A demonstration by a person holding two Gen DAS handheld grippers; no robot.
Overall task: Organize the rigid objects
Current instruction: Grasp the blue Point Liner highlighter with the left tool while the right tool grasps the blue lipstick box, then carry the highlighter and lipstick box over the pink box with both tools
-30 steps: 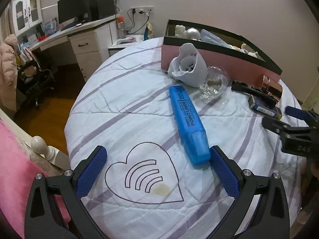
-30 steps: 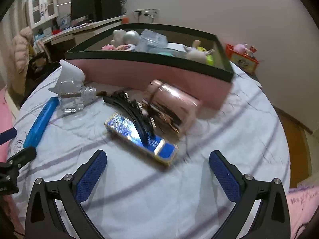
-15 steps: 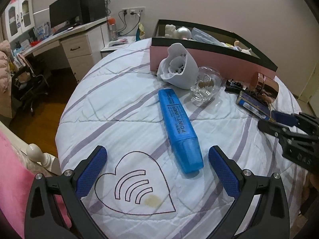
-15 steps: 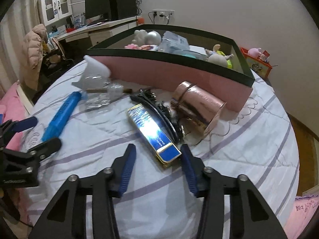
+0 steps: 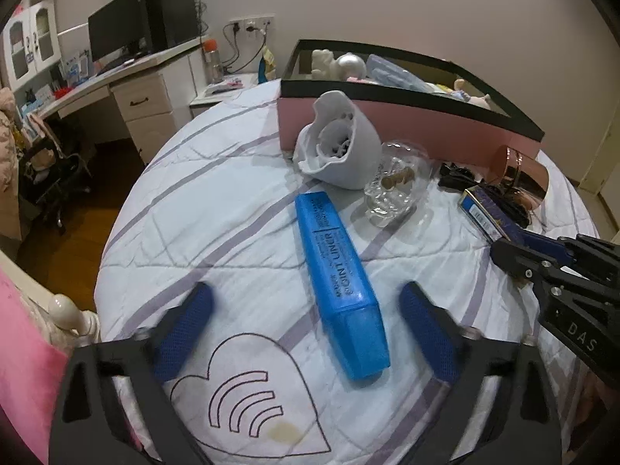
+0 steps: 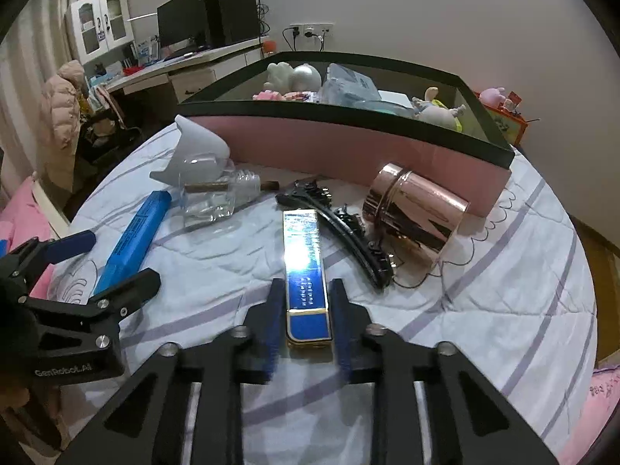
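- The right gripper [image 6: 306, 319] is clamped on the near end of a slim blue and gold box [image 6: 305, 267], its pads pressed against the two long sides. The box lies flat on the quilted bed cover [image 6: 484, 310], pointing toward the pink storage box [image 6: 348, 151].
- That box looks light and stiff, with a glossy skin that could slip. Gripped so near one end, the far end may droop on lifting; a hold nearer the middle would balance better.
- The left gripper [image 5: 306, 329] is closing around the blue highlighter [image 5: 341, 283], which lies on the cover between the jaws; the pads do not yet touch it.
- The highlighter appears to be hard plastic, light and smooth, with flat flanks that suit the pads. The cap end is nearest, and the cap may pull off, so the barrel is the safer hold.
- Beyond it sit a grey shell-like piece [image 5: 337, 147] and a clear glass bottle [image 5: 395, 186], which looks fragile.
- A rose-gold tin [image 6: 416, 209] and a black hair clip [image 6: 348, 228] lie just beside the slim box; whether the clip touches it is hard to tell.
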